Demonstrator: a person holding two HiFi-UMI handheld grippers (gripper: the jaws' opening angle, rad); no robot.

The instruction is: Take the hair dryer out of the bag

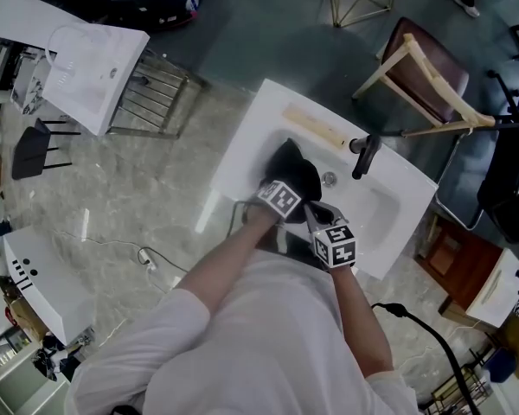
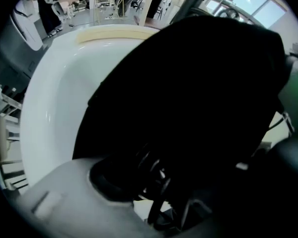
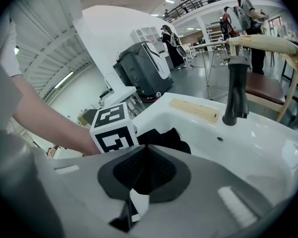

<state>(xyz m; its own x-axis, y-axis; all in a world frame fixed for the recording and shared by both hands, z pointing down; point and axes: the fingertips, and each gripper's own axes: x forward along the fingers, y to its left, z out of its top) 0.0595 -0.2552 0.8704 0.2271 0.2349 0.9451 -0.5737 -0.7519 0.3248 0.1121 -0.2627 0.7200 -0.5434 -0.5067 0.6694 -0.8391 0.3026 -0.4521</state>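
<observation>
A black bag point(image 1: 292, 169) lies in the white sink point(image 1: 242, 150). In the left gripper view the bag point(image 2: 198, 83) fills most of the picture. A coiled black cord point(image 2: 153, 168) shows in its dark mouth, but I cannot make out the hair dryer's body. My left gripper point(image 1: 285, 187) points steeply down into the bag. Its jaws point(image 2: 169, 182) stand wide open around the cord without pressing on it. My right gripper point(image 1: 316, 214) is just to the right, shut point(image 3: 146, 155) on the bag's black edge point(image 3: 164, 138), with a white tag point(image 3: 138, 203) hanging beneath the pads.
A black faucet point(image 1: 363, 156) stands at the sink's back rim, with the drain point(image 1: 329, 179) beside the bag. A pale wooden strip point(image 1: 311, 128) lies on the rim. A wooden chair point(image 1: 428, 76) stands behind the sink. Another white basin point(image 1: 91, 72) sits on a rack at the left.
</observation>
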